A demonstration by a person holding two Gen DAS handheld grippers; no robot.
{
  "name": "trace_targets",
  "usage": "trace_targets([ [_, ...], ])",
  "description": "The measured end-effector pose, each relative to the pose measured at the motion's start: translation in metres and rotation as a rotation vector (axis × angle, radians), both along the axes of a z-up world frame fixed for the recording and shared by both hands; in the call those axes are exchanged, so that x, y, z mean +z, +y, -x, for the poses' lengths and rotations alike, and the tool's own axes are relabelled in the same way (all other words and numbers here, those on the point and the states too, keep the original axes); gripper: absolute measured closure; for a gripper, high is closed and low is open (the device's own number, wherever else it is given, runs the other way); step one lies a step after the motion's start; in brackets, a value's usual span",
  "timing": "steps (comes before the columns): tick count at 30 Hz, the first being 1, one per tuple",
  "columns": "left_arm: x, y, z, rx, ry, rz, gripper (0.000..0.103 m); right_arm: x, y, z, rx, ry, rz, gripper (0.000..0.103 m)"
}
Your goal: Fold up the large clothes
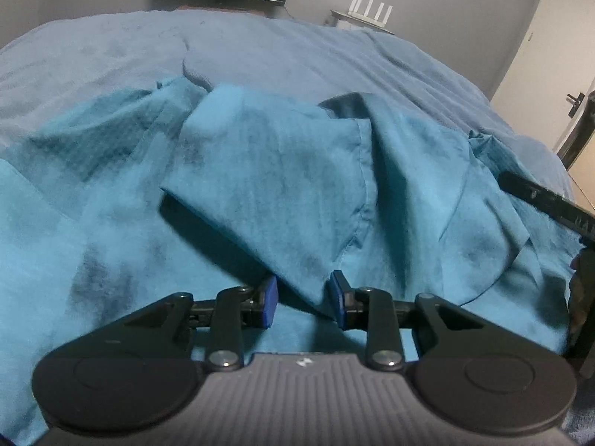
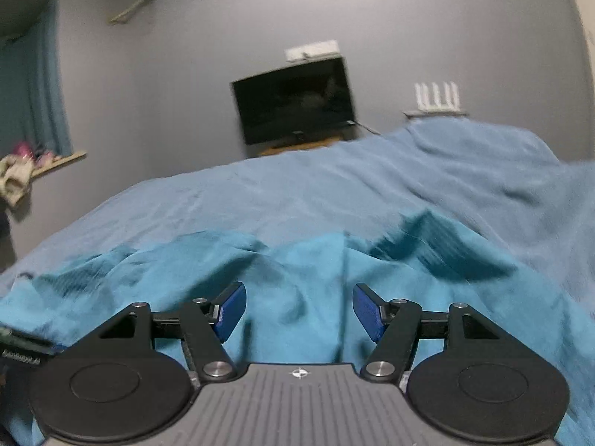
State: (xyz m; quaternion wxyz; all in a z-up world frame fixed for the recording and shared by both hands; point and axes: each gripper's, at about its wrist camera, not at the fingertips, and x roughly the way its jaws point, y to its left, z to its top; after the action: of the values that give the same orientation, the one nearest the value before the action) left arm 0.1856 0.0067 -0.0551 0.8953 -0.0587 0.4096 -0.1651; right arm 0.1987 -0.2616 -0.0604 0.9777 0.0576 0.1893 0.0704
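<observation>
Across the bed (image 1: 111,55), the teal garment (image 1: 111,223) lies crumpled; left tool (image 1: 303,299) narrow, seemingly pinching its corner for folding; right tool (image 2: 299,310) wide, empty.

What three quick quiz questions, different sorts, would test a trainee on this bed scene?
1. True or false: the right gripper holds the crumpled teal cotton garment.
2. What lies between the left gripper's blue pads?
A) a fold of garment B) a sock C) nothing
3. What covers the bed under the garment?

Key: 1 false, its jaws stand open; 2 A; 3 a grey-blue bedsheet.
</observation>
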Motion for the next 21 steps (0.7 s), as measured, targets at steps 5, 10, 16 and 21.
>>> trace_targets([
  [5, 0.036, 0.012, 0.016, 0.128, -0.185, -0.141, 0.031, 0.010, 0.025, 0.000, 0.100, -0.056, 0.136, 0.032],
  [10, 0.041, 0.002, 0.013, 0.130, -0.297, -0.118, 0.023, 0.016, 0.055, -0.004, 0.179, -0.083, 0.234, 0.031],
  [16, 0.007, -0.034, -0.002, 0.013, -0.294, -0.209, 0.023, -0.003, 0.078, -0.024, 0.239, 0.051, 0.322, 0.024],
  [21, -0.027, -0.050, -0.023, -0.015, -0.168, -0.320, 0.011, -0.034, 0.082, -0.041, 0.246, 0.172, 0.403, 0.022],
])
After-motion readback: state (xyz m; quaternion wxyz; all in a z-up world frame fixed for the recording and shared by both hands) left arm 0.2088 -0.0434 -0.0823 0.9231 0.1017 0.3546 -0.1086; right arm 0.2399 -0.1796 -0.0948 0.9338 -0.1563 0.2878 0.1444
